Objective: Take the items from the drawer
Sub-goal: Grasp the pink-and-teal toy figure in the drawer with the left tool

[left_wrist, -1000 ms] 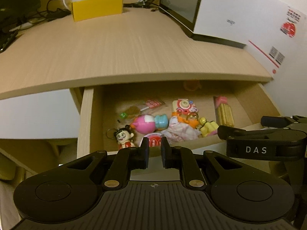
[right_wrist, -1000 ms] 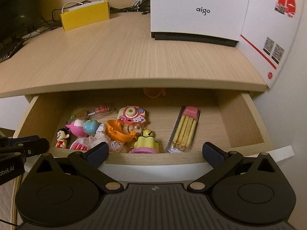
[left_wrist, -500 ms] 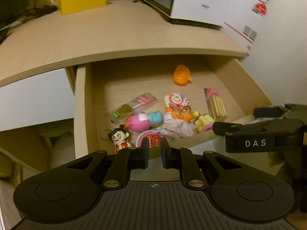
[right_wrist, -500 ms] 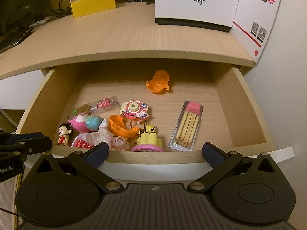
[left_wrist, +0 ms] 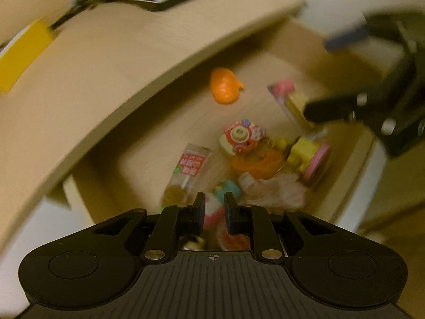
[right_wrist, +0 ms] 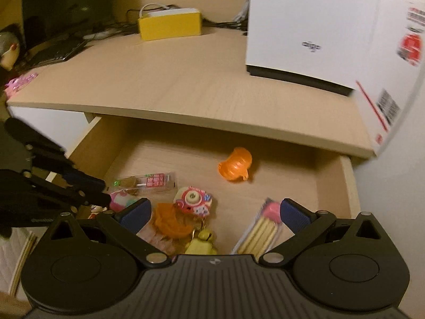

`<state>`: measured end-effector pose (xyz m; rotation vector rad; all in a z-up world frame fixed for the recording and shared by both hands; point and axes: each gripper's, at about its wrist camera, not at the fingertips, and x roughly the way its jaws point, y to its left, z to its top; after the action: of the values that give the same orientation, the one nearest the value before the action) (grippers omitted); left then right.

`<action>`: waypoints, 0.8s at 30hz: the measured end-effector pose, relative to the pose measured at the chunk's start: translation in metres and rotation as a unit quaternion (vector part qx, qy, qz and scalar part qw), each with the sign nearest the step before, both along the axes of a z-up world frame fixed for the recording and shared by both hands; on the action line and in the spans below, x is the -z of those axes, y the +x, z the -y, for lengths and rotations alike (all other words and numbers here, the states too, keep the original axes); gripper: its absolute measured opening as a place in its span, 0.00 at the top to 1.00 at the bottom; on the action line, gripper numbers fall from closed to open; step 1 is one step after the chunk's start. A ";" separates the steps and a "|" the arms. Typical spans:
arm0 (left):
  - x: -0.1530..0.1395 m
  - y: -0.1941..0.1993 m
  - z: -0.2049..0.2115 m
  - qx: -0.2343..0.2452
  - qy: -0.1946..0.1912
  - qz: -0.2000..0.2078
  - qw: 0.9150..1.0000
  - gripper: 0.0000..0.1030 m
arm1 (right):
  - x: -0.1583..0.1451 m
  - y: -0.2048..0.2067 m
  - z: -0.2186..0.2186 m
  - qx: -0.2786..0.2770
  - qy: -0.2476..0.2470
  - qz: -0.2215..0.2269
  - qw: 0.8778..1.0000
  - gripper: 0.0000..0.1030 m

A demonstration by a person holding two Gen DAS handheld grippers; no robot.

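Observation:
The open wooden drawer (right_wrist: 348, 186) holds several small toys. An orange toy (right_wrist: 235, 163) lies alone toward the back. Nearer the front lie a lollipop packet (right_wrist: 146, 182), a camera-shaped toy (right_wrist: 193, 200), a biscuit-stick packet (right_wrist: 265, 228) and a yellow figure (right_wrist: 202, 242). My right gripper (right_wrist: 215, 212) hangs wide open above the camera toy and the biscuit packet, holding nothing. My left gripper (left_wrist: 214, 207) has only a narrow gap between its fingers. It hovers over a pink and blue ball (left_wrist: 212, 212) at the drawer's front left. The left wrist view is blurred and tilted.
The desk top (right_wrist: 186, 87) overhangs the back of the drawer. On it stand a white box (right_wrist: 310, 26), a yellow box (right_wrist: 170, 25) and, at the far left, cables and a keyboard (right_wrist: 61, 50). A white wall is at the right.
The drawer came further out, which uncovered the orange toy. Both grippers moved forward over the drawer. The left one rolled sideways, and neither changed its opening.

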<state>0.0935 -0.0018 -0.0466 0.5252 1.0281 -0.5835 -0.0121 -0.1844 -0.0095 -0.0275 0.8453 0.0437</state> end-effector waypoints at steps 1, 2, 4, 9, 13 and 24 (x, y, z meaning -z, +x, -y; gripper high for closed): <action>0.004 0.004 0.003 0.016 0.016 0.000 1.000 0.82 | 0.001 0.004 0.002 -0.007 0.006 -0.001 1.000 0.00; 0.007 0.007 0.005 0.027 0.027 -0.005 0.999 0.82 | 0.004 0.009 0.005 -0.014 0.012 -0.002 1.000 0.00; 0.018 0.014 0.006 0.041 0.040 -0.026 0.998 0.82 | 0.008 0.019 0.008 -0.013 0.016 -0.011 1.000 0.00; 0.025 0.027 0.010 0.053 0.000 -0.067 0.996 0.73 | 0.011 0.033 0.018 -0.002 0.037 -0.036 0.999 0.00; 0.027 0.027 0.010 0.096 -0.014 -0.080 0.992 0.56 | 0.017 0.040 0.024 0.011 0.032 -0.056 0.998 0.00; 0.048 0.049 0.009 0.064 -0.048 -0.103 0.991 0.66 | 0.022 0.044 0.019 0.079 -0.002 -0.108 0.991 0.00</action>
<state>0.1428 -0.0106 -0.0942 0.4543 1.1603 -0.8108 0.0322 -0.2039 -0.0313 0.0411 1.0620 -0.1062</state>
